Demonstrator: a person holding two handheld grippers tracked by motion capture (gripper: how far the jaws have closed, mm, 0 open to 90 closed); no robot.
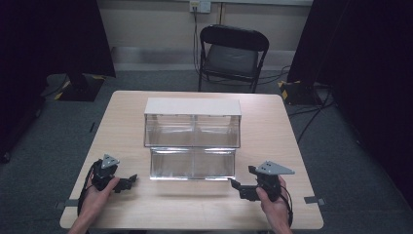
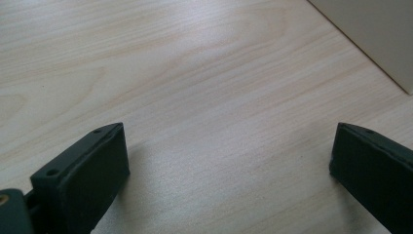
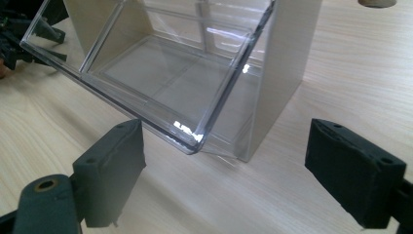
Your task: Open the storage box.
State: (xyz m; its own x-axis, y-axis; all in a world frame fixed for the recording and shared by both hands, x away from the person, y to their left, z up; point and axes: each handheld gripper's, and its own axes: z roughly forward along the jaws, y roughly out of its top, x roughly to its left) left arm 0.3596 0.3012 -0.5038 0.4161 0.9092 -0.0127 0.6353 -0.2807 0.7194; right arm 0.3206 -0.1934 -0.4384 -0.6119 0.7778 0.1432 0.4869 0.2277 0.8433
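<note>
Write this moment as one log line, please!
left tool: open, over bare table | right tool: open, near clear drawer box | nothing held

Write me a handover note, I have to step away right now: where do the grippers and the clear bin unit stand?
Left gripper: open, jaws wide over bare table, holding nothing, left of the clear bin unit.
Right gripper: open, holding nothing, jaws facing the lower bin's front right corner.
The unit sits mid-table; its lower bin is tilted out and looks empty.
Done: nothing gripped yet.
Left: probably closing in on the lower bin.
</note>
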